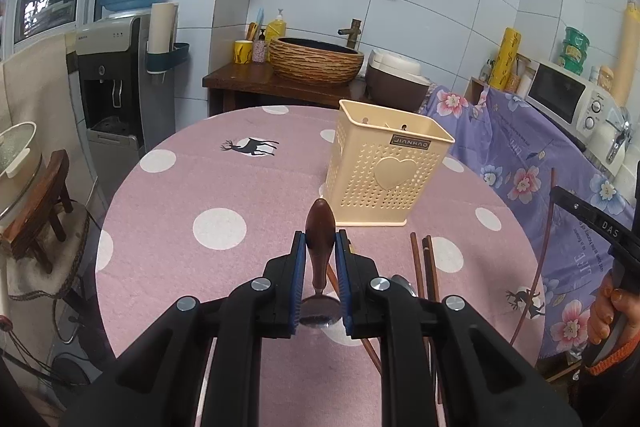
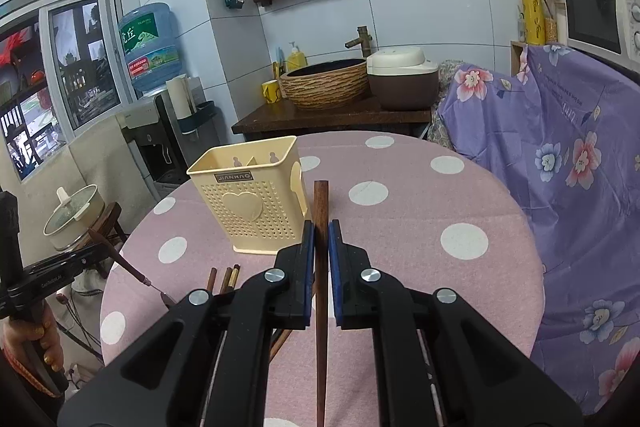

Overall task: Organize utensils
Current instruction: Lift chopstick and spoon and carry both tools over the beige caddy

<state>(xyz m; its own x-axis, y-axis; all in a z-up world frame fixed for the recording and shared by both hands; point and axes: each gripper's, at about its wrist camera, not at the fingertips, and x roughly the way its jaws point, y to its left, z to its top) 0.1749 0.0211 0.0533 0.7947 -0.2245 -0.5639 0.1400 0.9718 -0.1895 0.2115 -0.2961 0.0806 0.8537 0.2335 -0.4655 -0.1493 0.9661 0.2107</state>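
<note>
Left tongs (image 1: pixel 320 247) clamp the spoon (image 1: pixel 320 227) handle-up; right tongs (image 2: pixel 320 243) pinch a chopstick (image 2: pixel 321 203), both aimed for the holder (image 1: pixel 384 171), centre frame.

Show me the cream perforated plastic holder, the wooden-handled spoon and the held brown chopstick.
Cream perforated plastic holder (image 1: pixel 386 175), left wrist view, heart-embossed front wall.
Wooden-handled spoon (image 1: pixel 320 227), left wrist view, handle.
Brown chopstick (image 2: pixel 321 203), right wrist view, upper shaft.

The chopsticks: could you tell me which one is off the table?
The chopstick clamped upright-ish in the right gripper; the other chopsticks lie flat on the pink cloth before the holder.
</note>
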